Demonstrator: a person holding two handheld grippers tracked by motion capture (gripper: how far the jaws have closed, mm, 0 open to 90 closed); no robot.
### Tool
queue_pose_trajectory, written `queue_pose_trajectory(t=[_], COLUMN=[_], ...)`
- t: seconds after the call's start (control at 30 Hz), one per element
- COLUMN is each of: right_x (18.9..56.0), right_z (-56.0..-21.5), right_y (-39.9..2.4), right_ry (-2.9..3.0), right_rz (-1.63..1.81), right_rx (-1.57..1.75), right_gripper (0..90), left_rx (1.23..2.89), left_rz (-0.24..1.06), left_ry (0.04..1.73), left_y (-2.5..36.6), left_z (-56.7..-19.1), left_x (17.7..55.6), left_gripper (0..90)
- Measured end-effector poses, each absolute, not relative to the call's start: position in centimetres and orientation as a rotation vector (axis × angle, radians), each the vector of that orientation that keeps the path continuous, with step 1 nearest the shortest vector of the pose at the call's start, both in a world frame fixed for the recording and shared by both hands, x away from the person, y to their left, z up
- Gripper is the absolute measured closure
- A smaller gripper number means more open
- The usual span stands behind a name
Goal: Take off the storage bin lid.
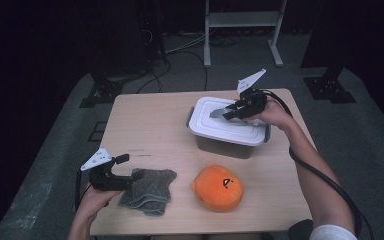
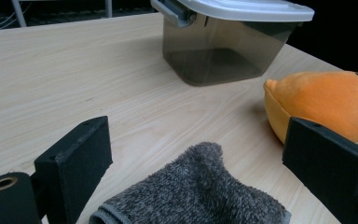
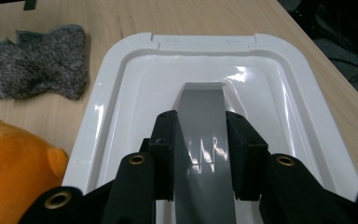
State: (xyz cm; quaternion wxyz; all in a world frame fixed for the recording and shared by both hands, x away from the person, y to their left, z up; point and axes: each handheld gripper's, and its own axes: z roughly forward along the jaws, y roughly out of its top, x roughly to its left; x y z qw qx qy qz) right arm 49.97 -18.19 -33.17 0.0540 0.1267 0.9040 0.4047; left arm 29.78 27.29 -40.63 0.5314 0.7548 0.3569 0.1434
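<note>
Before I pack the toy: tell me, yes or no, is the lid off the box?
No, the white lid sits on the box, with the right gripper closed on its grey handle.

- A storage box (image 1: 228, 141) with smoky, see-through walls is standing upright toward the far right of the table; its inside is looking empty
- A white lid (image 3: 121, 79) is sitting flat on the box, rounded at the corners, with a raised rim and a sunken glossy middle; a grey latch is showing at 1 end
- A grey handle (image 3: 200, 135) is running along the lid's middle; the jaws are pressing on its 2 sides
</note>
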Motion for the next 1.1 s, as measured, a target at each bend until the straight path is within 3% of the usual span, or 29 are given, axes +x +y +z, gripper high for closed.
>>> queue_pose_trajectory(t=[1.1], right_x=[47.0], right_z=[-33.2], right_y=[-11.8], right_ry=[2.864], right_rz=[1.282], right_rx=[0.085], right_gripper=[65.3], left_rx=[1.810], left_rz=[0.324], left_ry=[0.849], left_y=[27.1], left_z=[-40.9], left_x=[29.7], left_gripper=[7.3])
